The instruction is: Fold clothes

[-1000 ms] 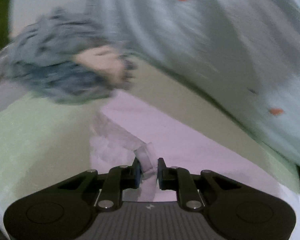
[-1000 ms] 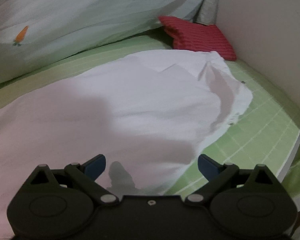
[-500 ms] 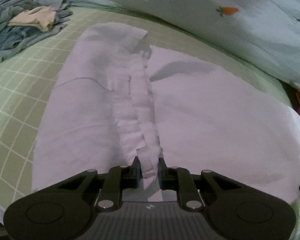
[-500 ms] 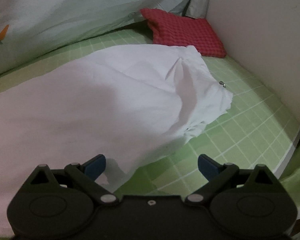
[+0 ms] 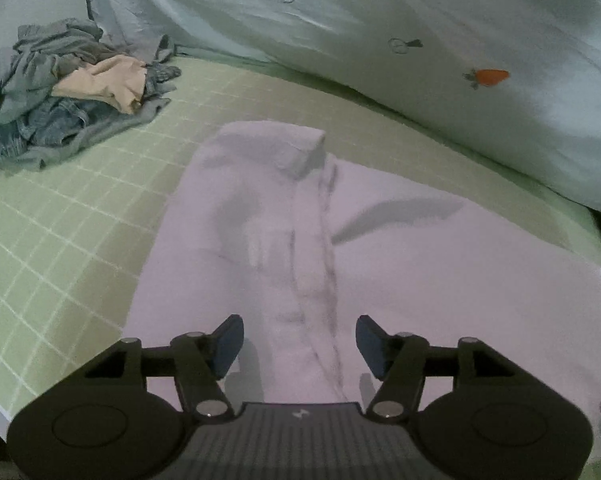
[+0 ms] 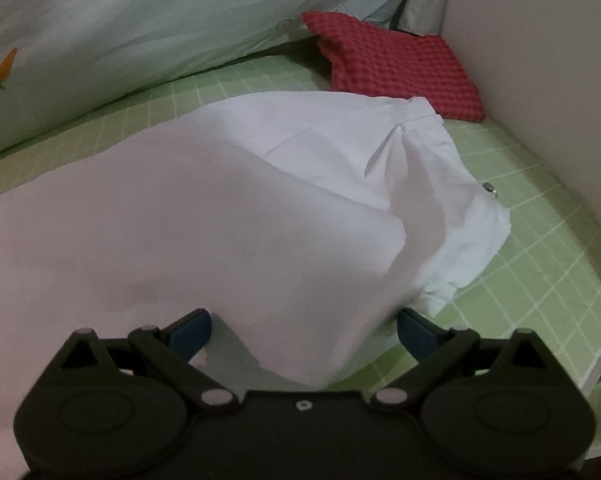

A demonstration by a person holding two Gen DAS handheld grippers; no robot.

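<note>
The white shirt (image 5: 420,264) lies spread on the bed (image 5: 80,220), its long axis running across the green checked sheet. Its button strip runs straight away from the left tool (image 5: 299,342) toward the folded collar end (image 5: 276,148), which points at the pale quilt (image 5: 420,60). In the right wrist view the shirt (image 6: 180,232) bulges up in the middle and ends in a rumpled sleeve (image 6: 452,216) near the red checked cushion (image 6: 400,72).

The left tool's jaws are opening — the strip lies between the pads but they do not press on it. The right tool (image 6: 303,330) stands wide, released, with a lifted fold of shirt between its fingers, untouched.

Bare sheet lies open left of the shirt up to the heap of grey and tan clothes (image 5: 68,88), well apart — and on the right between the sleeve and the white wall (image 6: 540,60). The bed's near edge is just beside both tools.
</note>
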